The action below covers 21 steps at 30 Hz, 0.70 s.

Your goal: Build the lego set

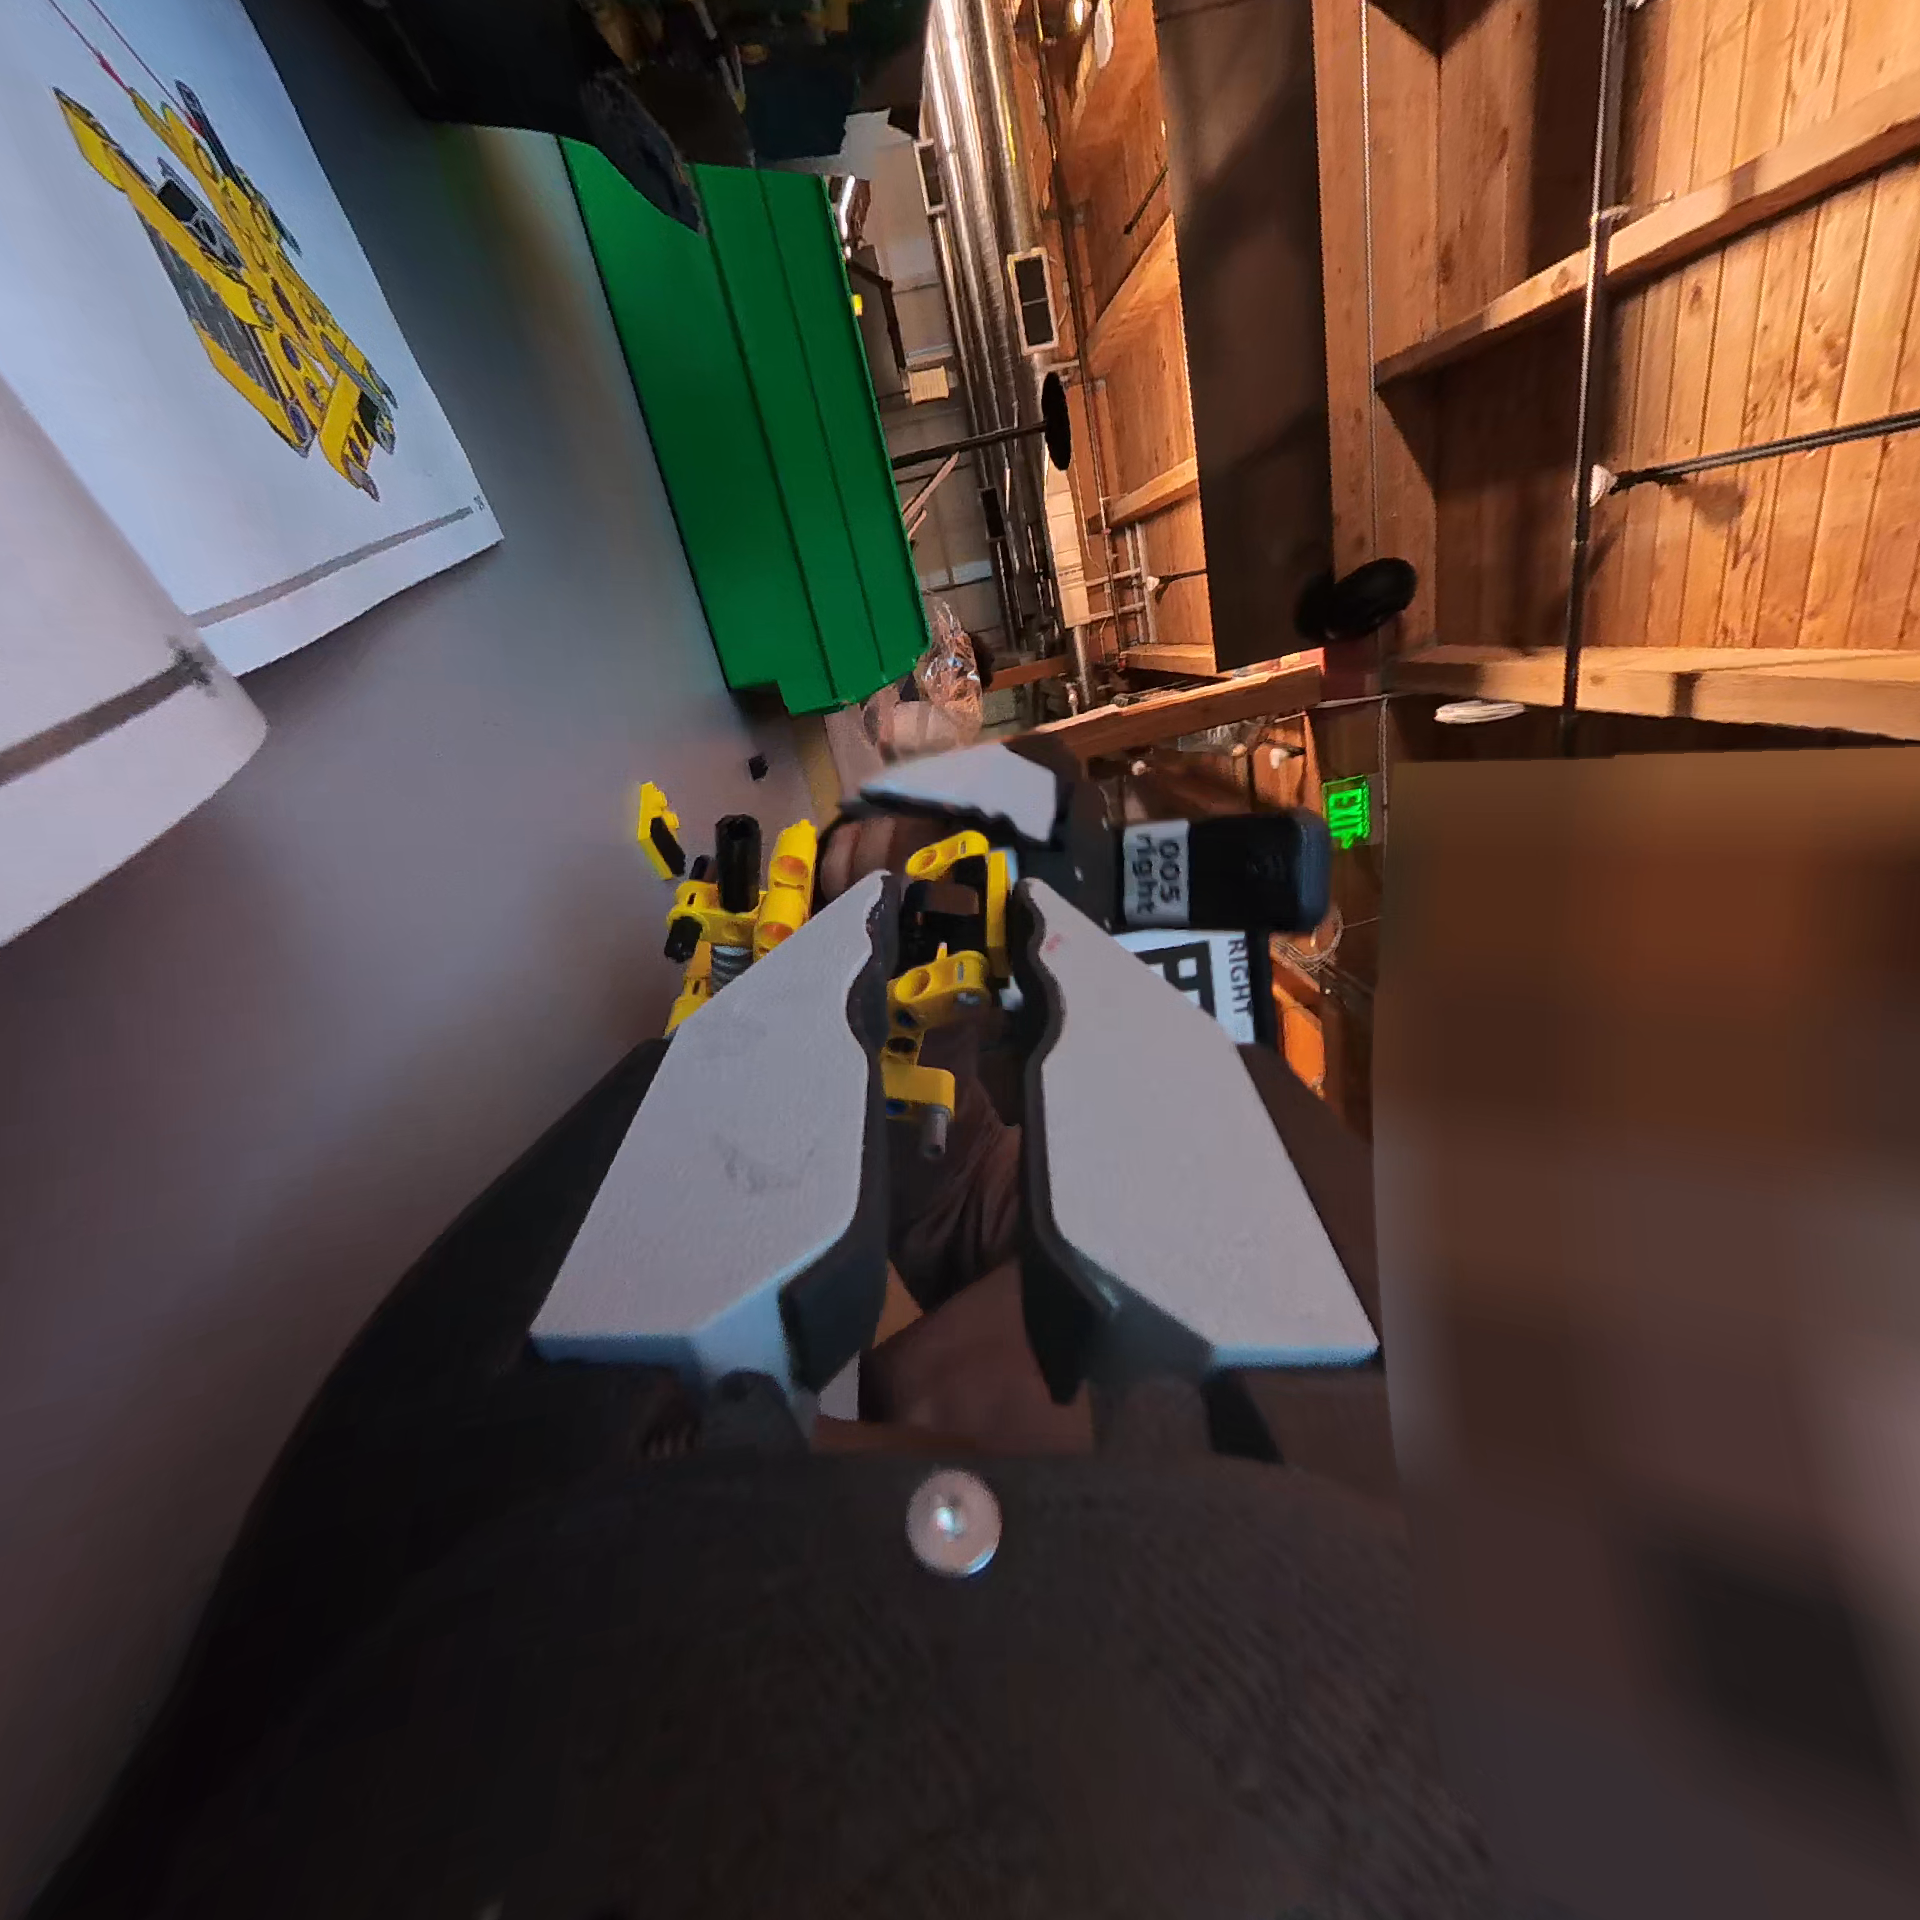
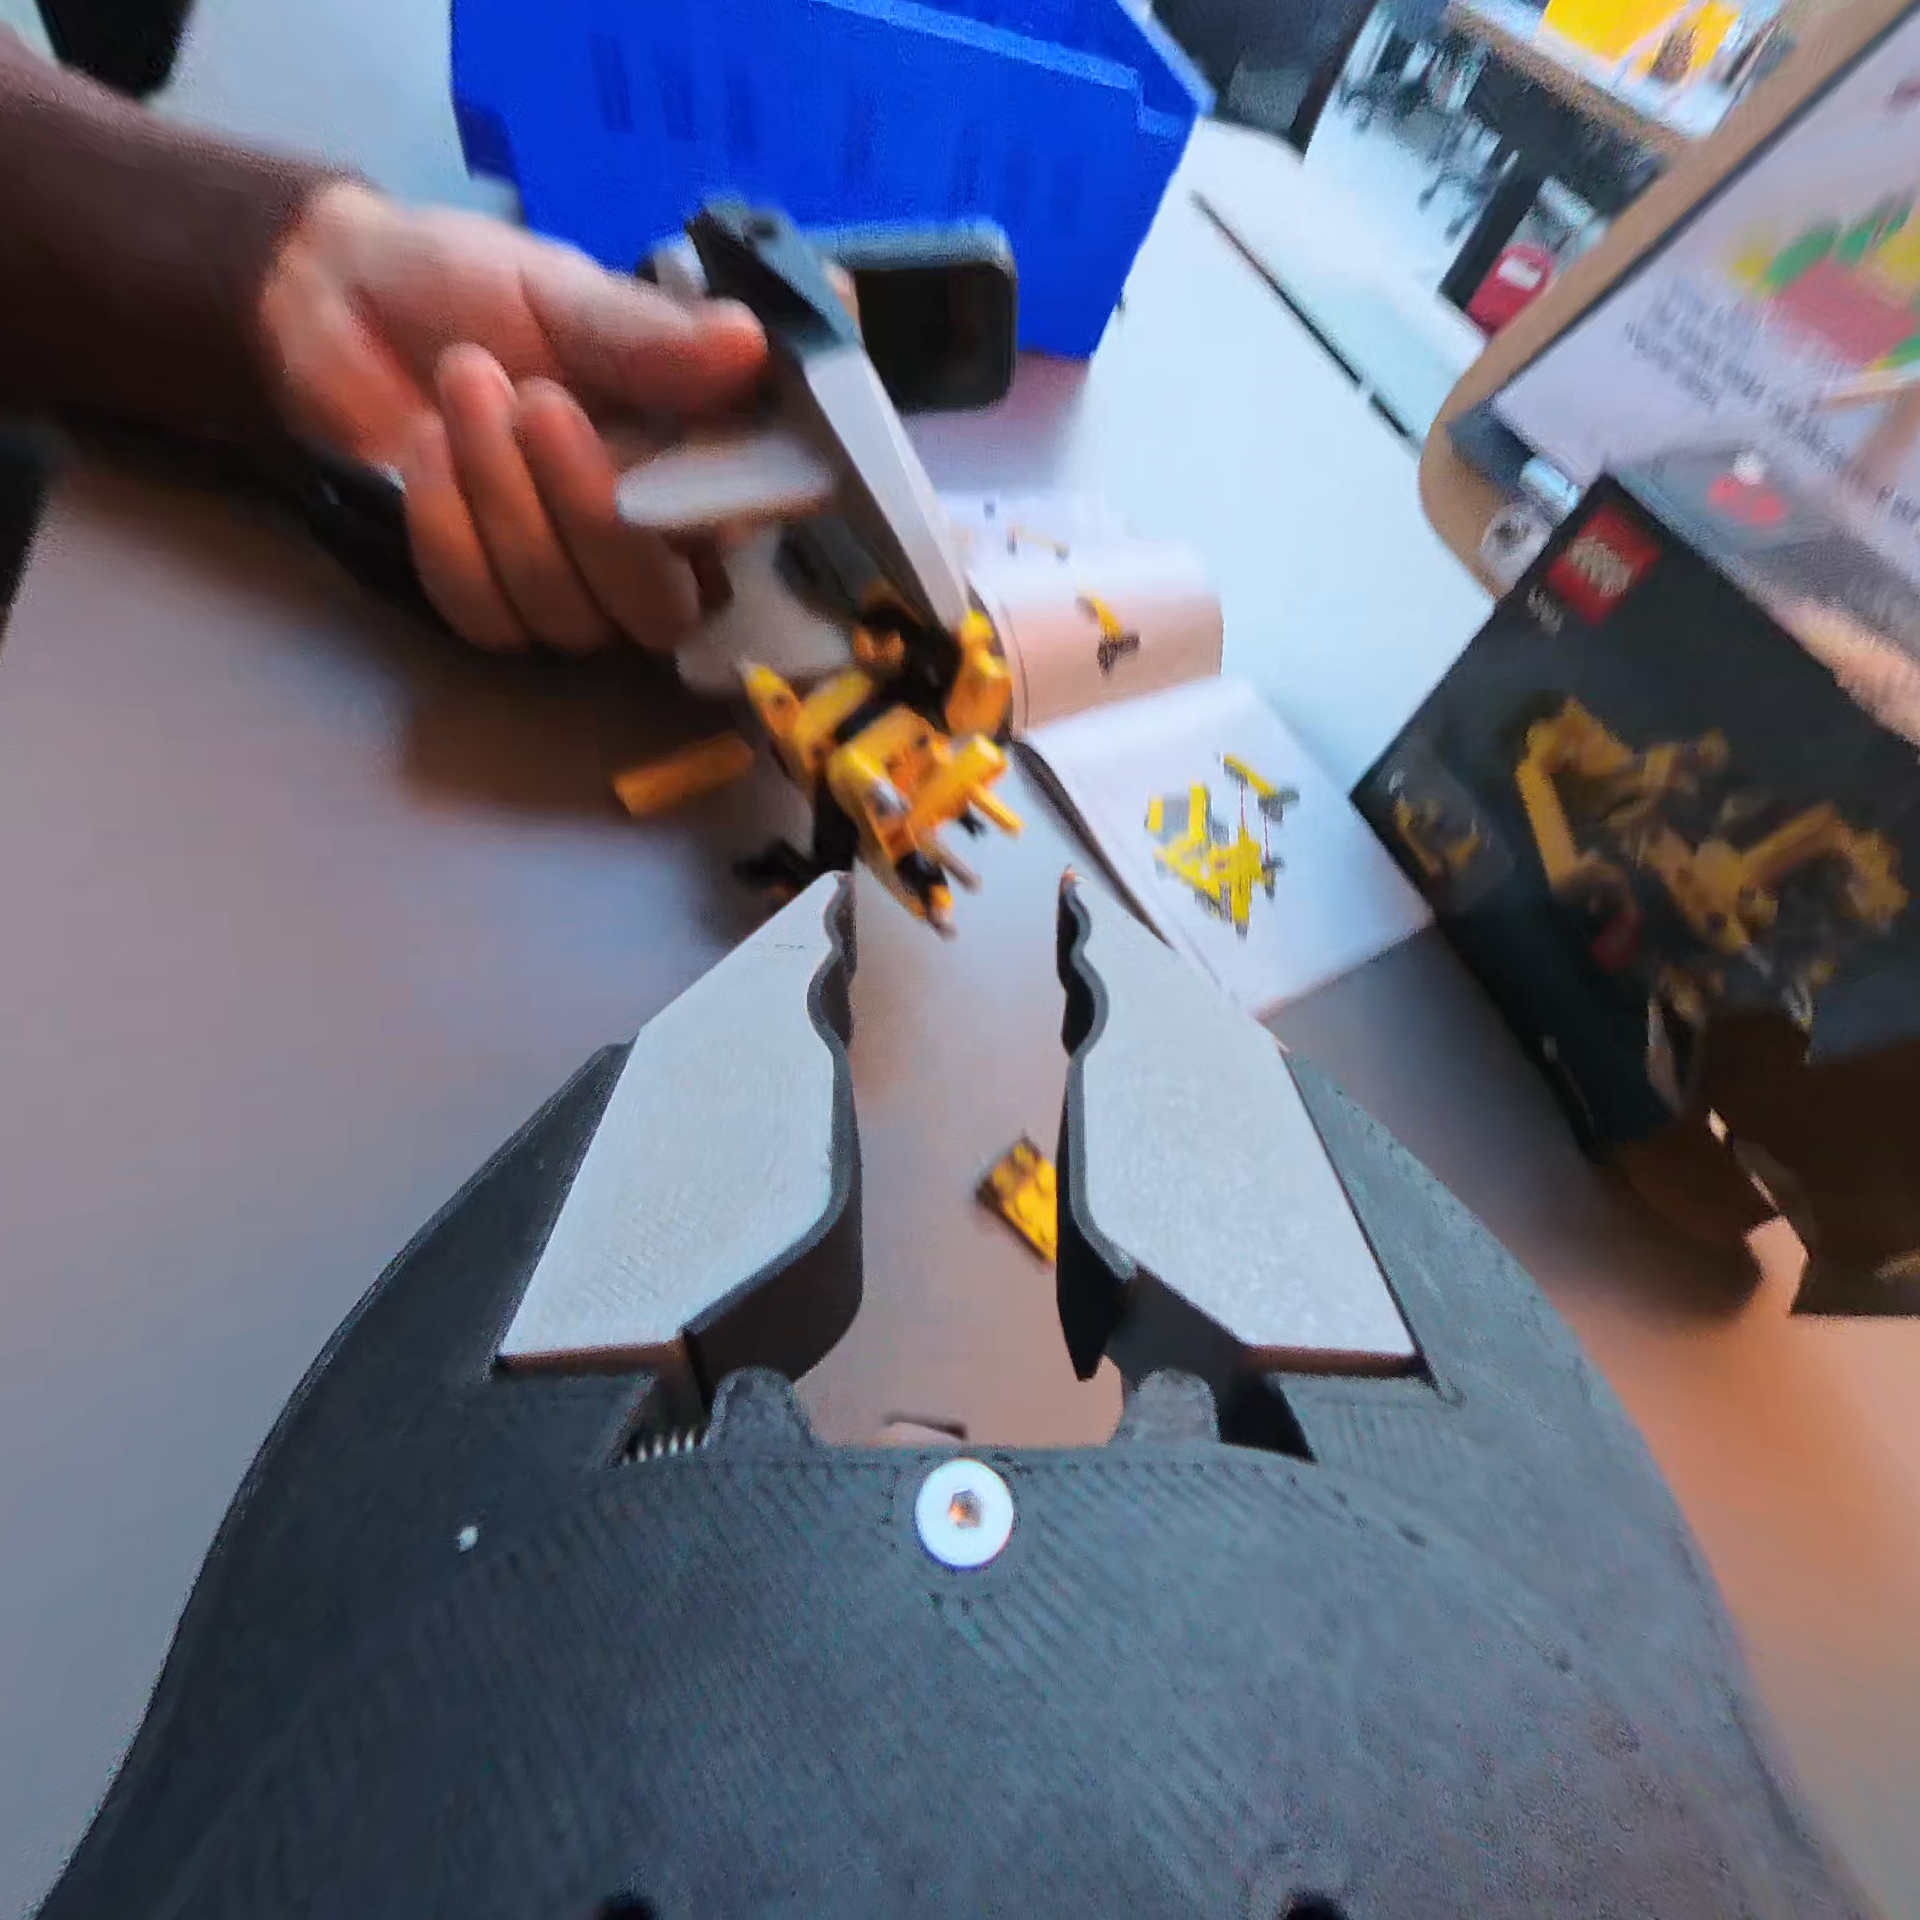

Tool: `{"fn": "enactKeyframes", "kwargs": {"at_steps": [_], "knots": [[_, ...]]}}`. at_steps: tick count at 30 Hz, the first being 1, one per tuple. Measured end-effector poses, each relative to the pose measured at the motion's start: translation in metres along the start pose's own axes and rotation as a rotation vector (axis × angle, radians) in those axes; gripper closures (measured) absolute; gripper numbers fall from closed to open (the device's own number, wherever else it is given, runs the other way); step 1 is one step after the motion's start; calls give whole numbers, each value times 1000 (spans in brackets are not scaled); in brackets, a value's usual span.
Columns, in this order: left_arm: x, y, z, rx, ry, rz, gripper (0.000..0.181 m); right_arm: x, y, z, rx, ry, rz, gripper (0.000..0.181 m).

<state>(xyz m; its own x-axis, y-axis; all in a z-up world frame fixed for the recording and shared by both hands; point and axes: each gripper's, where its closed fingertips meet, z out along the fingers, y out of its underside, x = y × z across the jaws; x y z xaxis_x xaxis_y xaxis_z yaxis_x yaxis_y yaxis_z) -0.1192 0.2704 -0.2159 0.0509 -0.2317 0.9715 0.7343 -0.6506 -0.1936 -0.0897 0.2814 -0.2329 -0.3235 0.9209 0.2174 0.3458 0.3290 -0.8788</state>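
My left gripper (image 1: 954, 894) is shut on a yellow and black lego assembly (image 1: 925, 997) and holds it above the table. More yellow and black parts (image 1: 727, 894) show past its left finger; I cannot tell if they belong to the assembly. In the blurred right wrist view a hand holds the left gripper (image 2: 862, 644) with the assembly (image 2: 894, 758) hanging from its tips. My right gripper (image 2: 956, 888) is open and empty, with its tips just short of the assembly. A small yellow piece (image 2: 1023, 1195) lies on the table between its fingers.
The open instruction booklet (image 2: 1226, 831) and the dark lego box (image 2: 1662, 831) lie to the right. A yellow beam (image 2: 681, 774) and a black piece (image 2: 774, 862) lie under the assembly. A blue bin (image 2: 810, 135) and a green bin (image 1: 769, 416) stand at the back. About 4 cm separates my left fingertips from my right.
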Motion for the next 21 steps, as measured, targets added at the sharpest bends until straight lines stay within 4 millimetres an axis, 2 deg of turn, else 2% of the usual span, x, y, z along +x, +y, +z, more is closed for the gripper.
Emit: {"fn": "enactKeyframes", "kwargs": {"at_steps": [2,4,7,10,14,18,21], "knots": [[0,-1,3,21,6,-24,163,-6,-18,6,43,37,-16,146],[1,3,8,15,7,-24,163,-5,-24,13,34,113,-46,151],[0,13,17,-9,-2,-23,163,-7,-23,19,-13,171,-160,156],[0,21,20,-34,2,-42,163,-10,-18,19,-45,197,-280,154],[7,22,19,-51,52,-51,175,-13,-11,16,-81,210,-463,161],[5,26,19,-79,11,19,181,-15,-9,15,-65,173,-432,165],[11,26,16,-104,-15,152,168,-12,-7,12,-65,145,-381,165]]}}
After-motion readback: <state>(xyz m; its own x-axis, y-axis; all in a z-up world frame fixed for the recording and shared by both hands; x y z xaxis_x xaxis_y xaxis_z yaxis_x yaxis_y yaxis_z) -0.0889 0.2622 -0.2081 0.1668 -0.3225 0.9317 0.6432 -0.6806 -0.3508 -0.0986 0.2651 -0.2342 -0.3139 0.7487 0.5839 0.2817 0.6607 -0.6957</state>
